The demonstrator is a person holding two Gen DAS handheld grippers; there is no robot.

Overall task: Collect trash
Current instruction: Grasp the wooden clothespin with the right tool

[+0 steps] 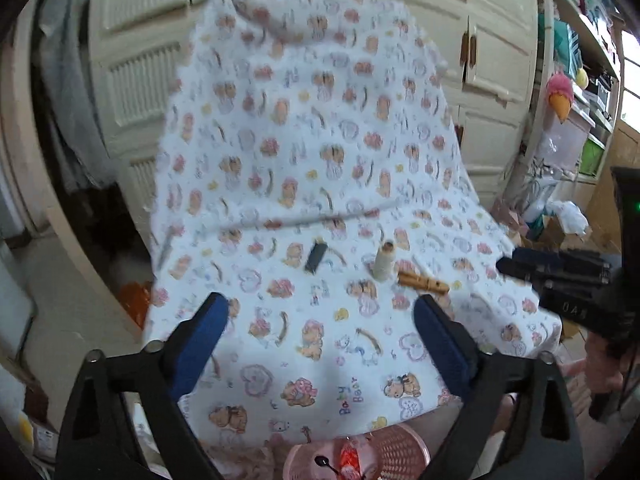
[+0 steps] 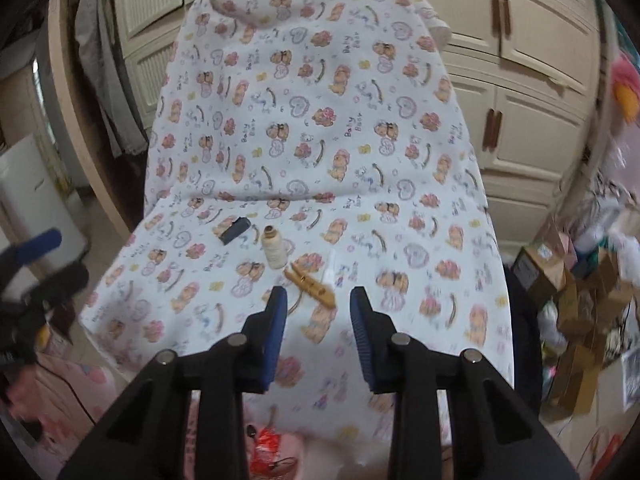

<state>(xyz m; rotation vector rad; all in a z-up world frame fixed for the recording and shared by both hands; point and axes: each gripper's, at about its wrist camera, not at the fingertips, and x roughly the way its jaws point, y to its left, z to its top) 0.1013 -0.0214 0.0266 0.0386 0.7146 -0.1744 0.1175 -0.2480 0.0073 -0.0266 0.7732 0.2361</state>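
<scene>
Here both grippers are tilting down over the cloth-covered seat (image 2: pixel 320 140): left gripper (image 1: pixel 320 344) gaping wide, right gripper (image 2: pixel 318 332) half apart, both empty; red wrapper (image 2: pixel 266 446) lying in the pink basket (image 1: pixel 400 454) below the seat's near edge

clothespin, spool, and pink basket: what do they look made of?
Clothespin: likely wood, matte tan, notched body. Spool: cream thread wound on a brownish core, probably card or wood. Basket: looks like moulded pink plastic, lattice wall.

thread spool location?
Both views: the thread spool stands upright on the bear-print cloth, between the dark clip on its left and the wooden clothespin on its right.
</scene>
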